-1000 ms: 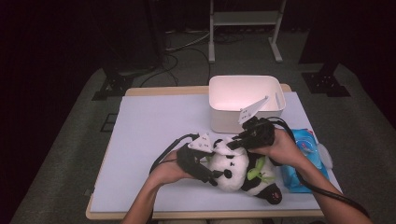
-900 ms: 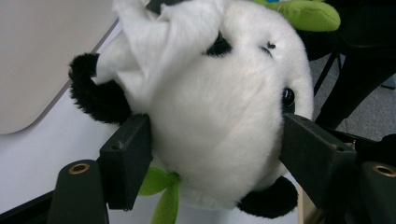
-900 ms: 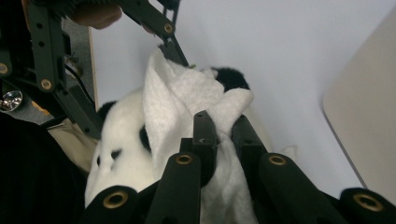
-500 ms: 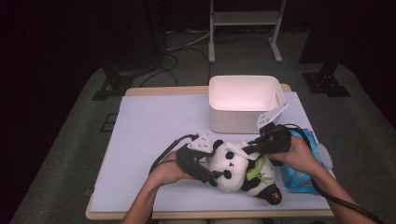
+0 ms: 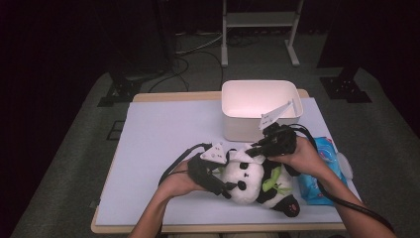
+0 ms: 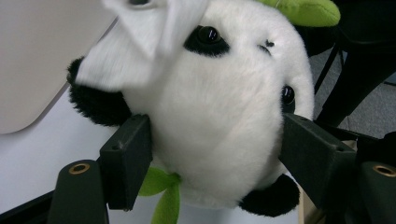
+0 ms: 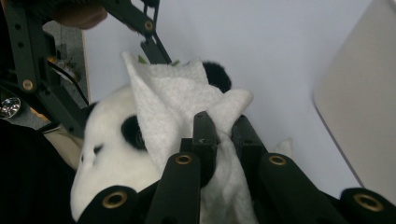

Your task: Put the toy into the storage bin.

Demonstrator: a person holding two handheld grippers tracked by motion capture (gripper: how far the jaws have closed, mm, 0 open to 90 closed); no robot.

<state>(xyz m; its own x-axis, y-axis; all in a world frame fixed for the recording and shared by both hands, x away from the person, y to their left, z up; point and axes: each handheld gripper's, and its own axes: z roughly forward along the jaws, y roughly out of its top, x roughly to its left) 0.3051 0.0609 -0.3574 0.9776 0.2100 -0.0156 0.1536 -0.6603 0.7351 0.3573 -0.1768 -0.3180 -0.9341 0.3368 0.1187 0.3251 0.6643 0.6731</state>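
Wiping toy panda (image 5: pixel 247 177) with white wipe (image 7: pixel 177 116), head clamped

Table (image 5: pixel 163 148): pale lavender-white top with a light wood edge showing along the far and near sides.
Floor (image 5: pixel 89 163): grey carpet — it runs round the table on all sides.
Stand (image 5: pixel 257 29): white metal frame with two feet, on the floor beyond the table's far edge.
Cables (image 5: pixel 193 54): dark and pale leads lying loose on the carpet beside the stand.
Black bases (image 5: pixel 119 91): dark equipment feet at the far left and far right (image 5: pixel 346 89).
Light: the table is brightly lit — the room behind falls to near black.
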